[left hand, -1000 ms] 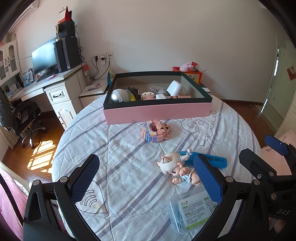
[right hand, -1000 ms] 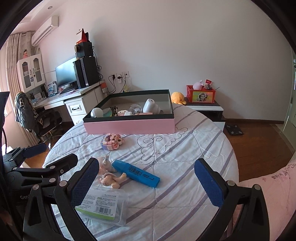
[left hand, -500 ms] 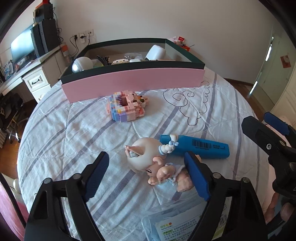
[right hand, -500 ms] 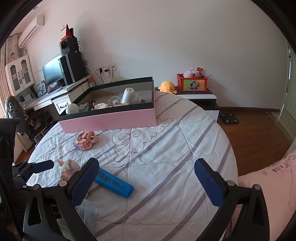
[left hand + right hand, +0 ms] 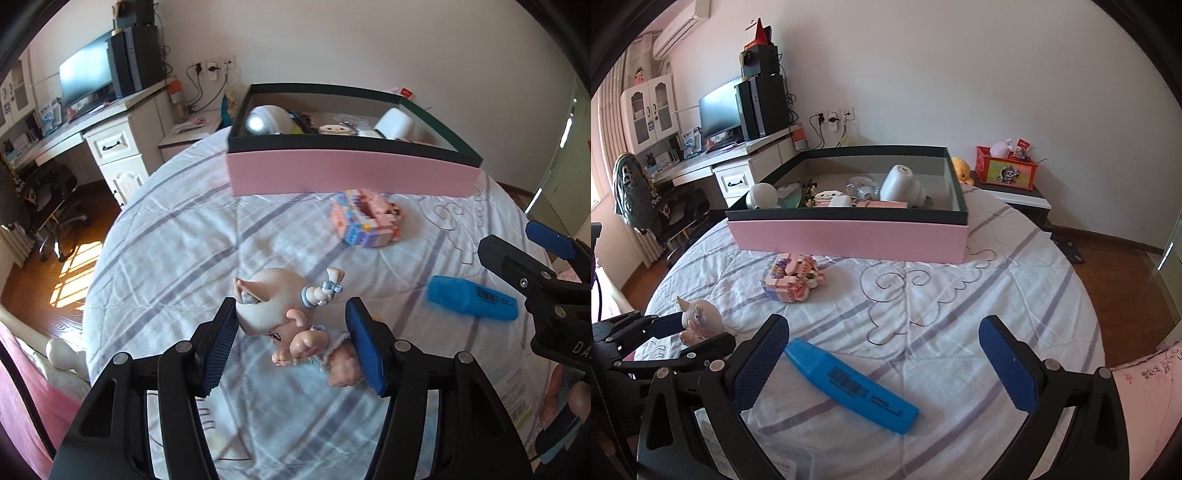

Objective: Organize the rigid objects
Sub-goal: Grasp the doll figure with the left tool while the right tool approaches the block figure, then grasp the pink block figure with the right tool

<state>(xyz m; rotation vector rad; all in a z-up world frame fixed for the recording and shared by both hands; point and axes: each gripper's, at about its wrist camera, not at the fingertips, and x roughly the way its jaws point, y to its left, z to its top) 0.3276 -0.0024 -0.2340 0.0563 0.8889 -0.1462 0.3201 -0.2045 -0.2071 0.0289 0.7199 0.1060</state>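
A small pig-eared doll [image 5: 291, 321] lies on the striped round table [image 5: 177, 258]. My left gripper [image 5: 291, 343] has its blue pads on either side of it, touching the head and the legs. The doll also shows in the right wrist view [image 5: 700, 319]. A blue marker [image 5: 849, 382] lies just ahead of my right gripper [image 5: 882, 365], which is open and empty above the cloth. A pastel brick model [image 5: 369, 221] sits in front of the pink box [image 5: 351, 173], which holds several objects.
A clear plastic packet [image 5: 775, 458] lies under my right gripper at the table's near edge. A desk with a monitor [image 5: 720, 110] and a chair [image 5: 646, 199] stand to the left. A low side table [image 5: 1015, 192] stands behind the box.
My left gripper has moved forward and down and closed its pads around the doll. My right gripper has swung back left, over the blue marker.
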